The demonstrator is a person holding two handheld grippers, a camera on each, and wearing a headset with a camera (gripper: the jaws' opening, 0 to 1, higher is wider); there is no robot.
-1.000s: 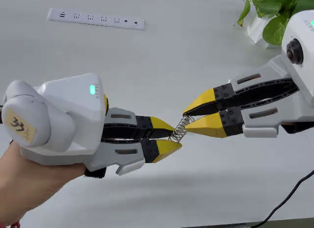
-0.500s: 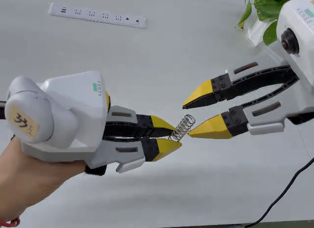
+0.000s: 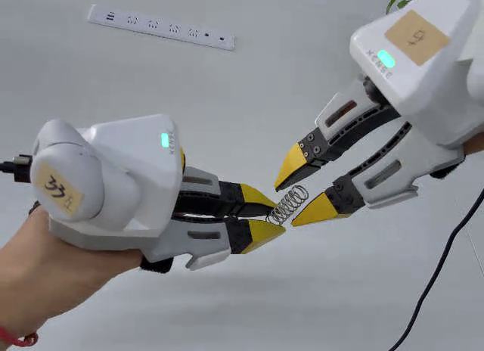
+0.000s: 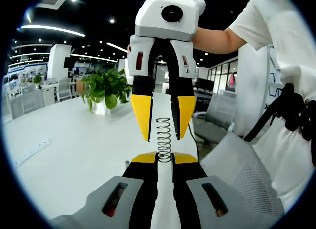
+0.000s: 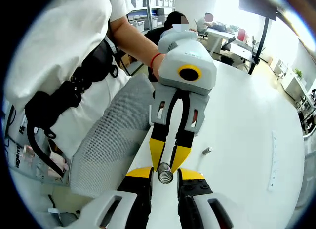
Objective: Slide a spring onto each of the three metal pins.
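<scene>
The head view looked down from close above the spring point(image 3: 288, 204). The two gripper views faced each other across the spring, each very near it; all three shared it.

Bare tabletop point(image 3: 302, 86) lies open all round, with a black cable point(image 3: 437, 274) trailing beside the right gripper point(image 3: 290, 205).
</scene>
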